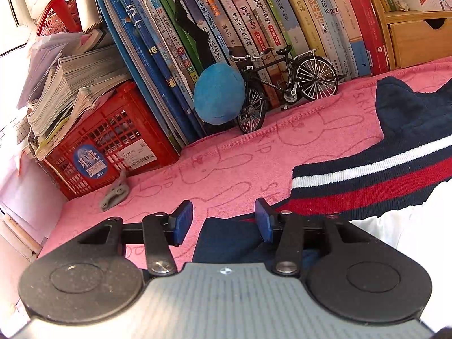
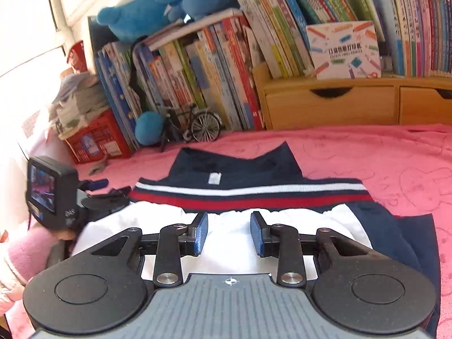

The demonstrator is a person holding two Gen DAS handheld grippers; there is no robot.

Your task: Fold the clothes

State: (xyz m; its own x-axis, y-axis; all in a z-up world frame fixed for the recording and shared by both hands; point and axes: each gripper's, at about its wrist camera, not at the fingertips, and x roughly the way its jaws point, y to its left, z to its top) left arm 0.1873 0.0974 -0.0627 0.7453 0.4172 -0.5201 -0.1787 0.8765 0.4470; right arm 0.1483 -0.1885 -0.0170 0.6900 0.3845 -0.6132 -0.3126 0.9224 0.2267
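Navy sweater [image 2: 248, 189] with red/white stripes lies flat on the pink towel [image 2: 395, 163], white garment [image 2: 226, 234] over its near half. Right view alone shows the collar and label. Left tool [image 1: 223, 220] released over the sweater's left edge; right tool [image 2: 229, 233] released above the white. Model bicycle [image 1: 282, 84], books [image 1: 254, 22] and red crate [image 1: 113, 141] behind.

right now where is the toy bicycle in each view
Left wrist view: the toy bicycle stands upper middle, in front of the books, beside the blue ball.
Right wrist view: the toy bicycle is small, left of centre, in front of the books, above the striped sweater.
Shared landmark: the red crate, left of the bicycle in both.
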